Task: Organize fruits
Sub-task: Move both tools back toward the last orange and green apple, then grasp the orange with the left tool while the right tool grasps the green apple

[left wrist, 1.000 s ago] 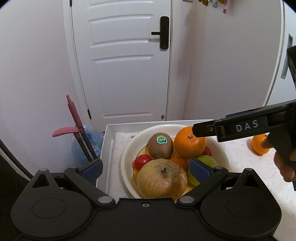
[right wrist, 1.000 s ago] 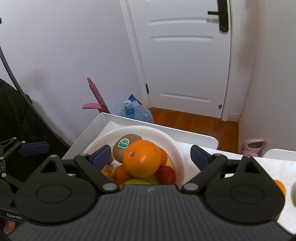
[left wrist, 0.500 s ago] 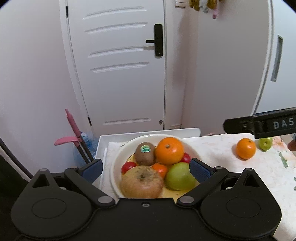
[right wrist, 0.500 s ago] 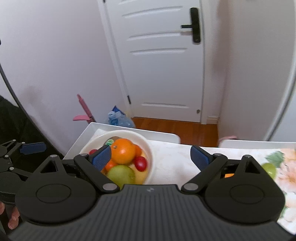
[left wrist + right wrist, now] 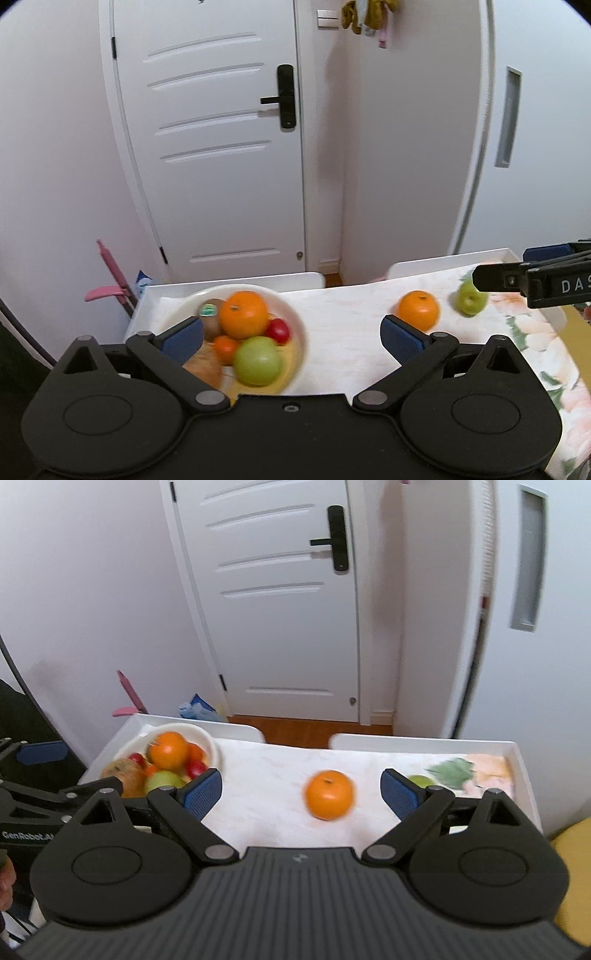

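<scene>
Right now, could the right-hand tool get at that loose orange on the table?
Probably yes. The orange lies alone on the table, straight ahead of the right gripper, whose jaws stand wide open and empty. Nothing sits between them.

Your left tool point(image 5: 291, 334) hides the near edge of the bowl point(image 5: 295, 321) and most of the brown fruit point(image 5: 203, 365). From the right wrist, your right tool's finger point(image 5: 400, 797) covers most of the green apple point(image 5: 421, 780), and the loose orange point(image 5: 328, 794) is motion-blurred.
</scene>
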Available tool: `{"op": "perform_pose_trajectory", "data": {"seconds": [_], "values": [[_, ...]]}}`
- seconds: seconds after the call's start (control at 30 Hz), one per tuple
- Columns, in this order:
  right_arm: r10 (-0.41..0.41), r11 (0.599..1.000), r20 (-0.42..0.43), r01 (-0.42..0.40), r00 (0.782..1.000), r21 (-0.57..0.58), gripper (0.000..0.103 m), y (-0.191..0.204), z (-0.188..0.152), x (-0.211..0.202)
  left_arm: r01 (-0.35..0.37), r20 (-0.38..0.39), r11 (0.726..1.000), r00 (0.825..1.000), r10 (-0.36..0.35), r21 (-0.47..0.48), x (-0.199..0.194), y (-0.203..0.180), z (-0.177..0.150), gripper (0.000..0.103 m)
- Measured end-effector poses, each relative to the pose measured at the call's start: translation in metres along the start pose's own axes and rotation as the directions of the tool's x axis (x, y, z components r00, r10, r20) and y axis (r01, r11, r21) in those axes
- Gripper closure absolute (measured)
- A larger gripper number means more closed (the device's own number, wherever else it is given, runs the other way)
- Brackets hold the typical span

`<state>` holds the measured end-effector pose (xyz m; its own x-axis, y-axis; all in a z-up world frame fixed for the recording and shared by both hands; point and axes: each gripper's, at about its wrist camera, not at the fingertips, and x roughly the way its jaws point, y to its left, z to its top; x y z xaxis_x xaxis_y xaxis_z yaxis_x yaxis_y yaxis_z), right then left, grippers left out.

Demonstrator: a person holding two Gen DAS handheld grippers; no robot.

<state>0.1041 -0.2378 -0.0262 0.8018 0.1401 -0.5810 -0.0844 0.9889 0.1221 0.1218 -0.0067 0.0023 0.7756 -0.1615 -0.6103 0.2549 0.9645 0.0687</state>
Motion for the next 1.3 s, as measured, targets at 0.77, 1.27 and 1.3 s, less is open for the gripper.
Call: {"op": "perform_pose_trajectory", "data": {"seconds": [0.77,1.27,1.3], "values": [[0.039,0.988,-0.163,-0.062,0.986,-0.140,0.000,-0.137,-0.036,0.095,0.011,-0.100,0.999,0.995,-0.007,0.044,0.128,-0.126,-0.001,0.000],[0.156,0.963,-0.203,-0.194,0.967,-0.187,0.007,-0.142,-0.046,0.142,0.111,-0.185,0.994,0.977,-0.109,0.001,0.196,-0.141,-0.008,0.021],[0.158,0.962,-0.205,-0.197,0.966,-0.189,0.008,-0.141,-0.046,0.144,0.112,-0.189,0.994,0.976,-0.111,-0.001,0.197,-0.141,-0.009,0.028]]}}
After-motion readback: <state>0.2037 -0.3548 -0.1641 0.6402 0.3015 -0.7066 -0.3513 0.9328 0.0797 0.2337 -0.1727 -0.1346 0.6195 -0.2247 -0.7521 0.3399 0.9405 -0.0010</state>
